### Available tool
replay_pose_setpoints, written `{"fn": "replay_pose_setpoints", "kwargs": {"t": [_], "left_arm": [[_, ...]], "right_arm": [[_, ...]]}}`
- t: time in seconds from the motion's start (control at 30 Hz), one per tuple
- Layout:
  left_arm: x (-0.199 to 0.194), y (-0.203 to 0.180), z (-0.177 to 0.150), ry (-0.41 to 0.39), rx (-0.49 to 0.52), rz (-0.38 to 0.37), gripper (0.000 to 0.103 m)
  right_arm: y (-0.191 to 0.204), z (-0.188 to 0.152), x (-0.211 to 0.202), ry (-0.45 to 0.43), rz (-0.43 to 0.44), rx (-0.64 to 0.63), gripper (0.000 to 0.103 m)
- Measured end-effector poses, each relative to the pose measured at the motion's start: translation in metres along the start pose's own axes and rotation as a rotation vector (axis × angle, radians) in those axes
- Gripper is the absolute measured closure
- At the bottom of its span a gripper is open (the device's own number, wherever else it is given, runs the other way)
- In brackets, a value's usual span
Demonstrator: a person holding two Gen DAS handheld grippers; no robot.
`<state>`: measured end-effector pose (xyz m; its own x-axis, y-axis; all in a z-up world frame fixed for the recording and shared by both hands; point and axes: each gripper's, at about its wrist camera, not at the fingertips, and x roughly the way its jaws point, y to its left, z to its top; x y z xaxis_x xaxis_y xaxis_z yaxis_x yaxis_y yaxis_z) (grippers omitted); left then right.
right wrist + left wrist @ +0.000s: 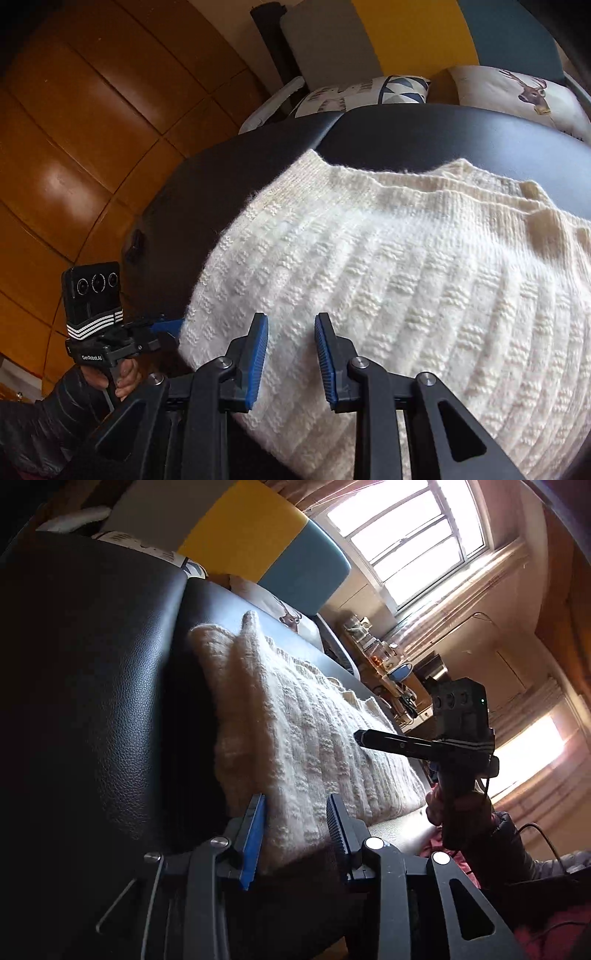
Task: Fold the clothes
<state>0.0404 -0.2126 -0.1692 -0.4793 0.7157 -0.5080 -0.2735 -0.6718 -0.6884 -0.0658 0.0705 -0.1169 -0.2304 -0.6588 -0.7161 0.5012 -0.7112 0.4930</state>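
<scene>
My left claw [295,834] stands released, its two blue pads straddling the near left edge of the one cream knitted sweater [303,723] without pinching it, and my right claw [291,360] likewise hangs unclenched over the knit near the sofa's front edge, nothing caught between its pads. The sweater lies spread across the black leather sofa seat [110,701], collar toward the backrest, with two printed cushions [517,96] behind. I judge the risk to be a shallow bite: clenching on loose wool could snag one layer only, so the fold drags crooked or slides off the slick leather.
</scene>
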Motion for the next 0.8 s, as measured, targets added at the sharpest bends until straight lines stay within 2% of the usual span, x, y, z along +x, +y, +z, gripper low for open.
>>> {"fn": "replay_pose_setpoints", "kwargs": {"t": [0.13,0.27,0.3,0.33,0.4,0.43,0.47,0.53,0.57,0.7,0.8], "left_arm": [[0.007,0.011,0.007,0.041,-0.017,-0.068,0.067],[0.019,-0.004,0.011,0.130,0.048,-0.164,0.067],[0.021,-0.011,0.010,0.154,0.073,-0.185,0.074],[0.021,-0.017,0.010,0.175,0.103,-0.188,0.099],[0.014,-0.020,0.006,0.211,0.159,-0.118,0.098],[0.010,-0.018,0.004,0.232,0.178,-0.077,0.098],[0.007,-0.012,0.001,0.256,0.176,-0.041,0.098],[0.001,-0.001,-0.003,0.267,0.146,-0.030,0.098],[-0.001,-0.002,-0.003,0.270,0.146,-0.020,0.098],[-0.002,-0.014,0.004,0.283,0.154,0.029,0.097],[-0.013,-0.028,0.013,0.255,0.159,0.026,0.097]], "right_arm": [[0.002,0.014,0.003,0.009,-0.026,-0.023,0.077],[-0.017,0.022,0.017,0.061,-0.062,0.030,0.077],[-0.024,0.021,0.019,0.060,-0.042,0.066,0.077],[-0.031,0.020,0.021,0.057,-0.020,0.103,0.077],[-0.041,0.015,0.020,0.040,0.011,0.146,0.079],[-0.045,0.013,0.019,0.031,0.026,0.167,0.083],[-0.051,0.009,0.020,0.017,0.032,0.193,0.093],[-0.062,0.001,0.021,-0.018,0.090,0.275,0.096],[-0.061,-0.001,0.021,-0.024,0.090,0.275,0.098],[-0.056,-0.005,0.019,-0.038,0.080,0.279,0.098],[-0.052,-0.005,0.007,-0.050,0.103,0.285,0.088]]}}
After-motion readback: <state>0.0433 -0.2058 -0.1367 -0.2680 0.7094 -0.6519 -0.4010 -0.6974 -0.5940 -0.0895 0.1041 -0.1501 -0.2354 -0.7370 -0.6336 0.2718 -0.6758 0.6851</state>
